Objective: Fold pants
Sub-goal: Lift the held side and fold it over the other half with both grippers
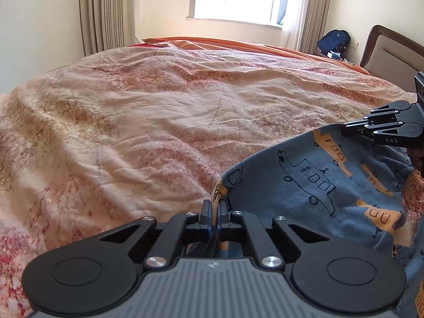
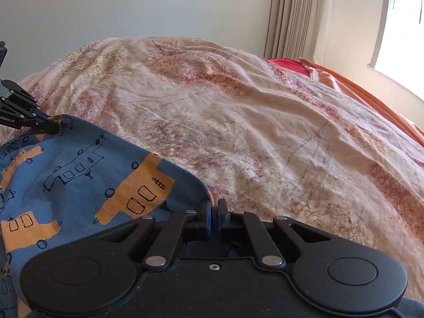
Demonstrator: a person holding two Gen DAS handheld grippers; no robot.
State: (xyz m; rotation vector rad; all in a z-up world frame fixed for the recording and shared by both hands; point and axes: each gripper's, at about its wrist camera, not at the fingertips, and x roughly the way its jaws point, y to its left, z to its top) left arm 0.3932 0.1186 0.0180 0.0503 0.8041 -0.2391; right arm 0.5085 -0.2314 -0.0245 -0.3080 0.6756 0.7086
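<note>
Rumpled quilt [image 1: 159, 111], blue vehicle-print pants [image 1: 331, 185] held taut

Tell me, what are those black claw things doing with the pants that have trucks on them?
A person holds a gripper in each hand, folding kids' pants. The left gripper has its fingers pinched shut on one edge of the blue pants, and the right gripper pinches another edge. Together they hold the fabric up over the pink bedspread. No finished fold shows.
</note>
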